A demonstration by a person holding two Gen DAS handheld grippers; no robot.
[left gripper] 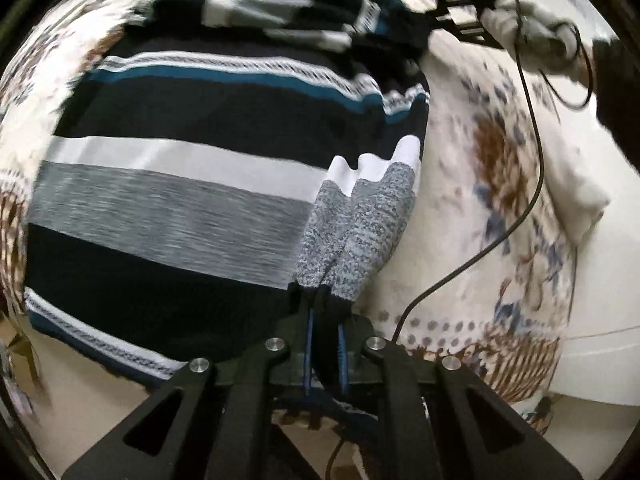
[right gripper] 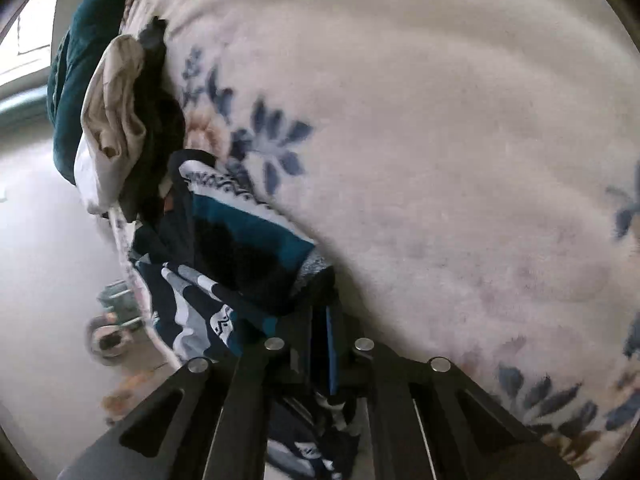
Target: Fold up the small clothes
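A striped knit sweater (left gripper: 188,184) in navy, teal, white and grey lies on a floral cream blanket (left gripper: 500,208). My left gripper (left gripper: 325,316) is shut on its bunched grey-and-white edge (left gripper: 360,216), pinching the dark hem. My right gripper (right gripper: 320,320) is shut on another part of the same sweater (right gripper: 240,248), which hangs bunched to the left of the jaws. The right gripper also shows at the top right of the left wrist view (left gripper: 472,12), at the sweater's far end.
A black cable (left gripper: 532,152) runs across the blanket. A pile of other clothes, beige (right gripper: 116,112) and dark teal (right gripper: 76,72), sits at the bed's edge. The floor (right gripper: 44,280) with small objects lies to the left.
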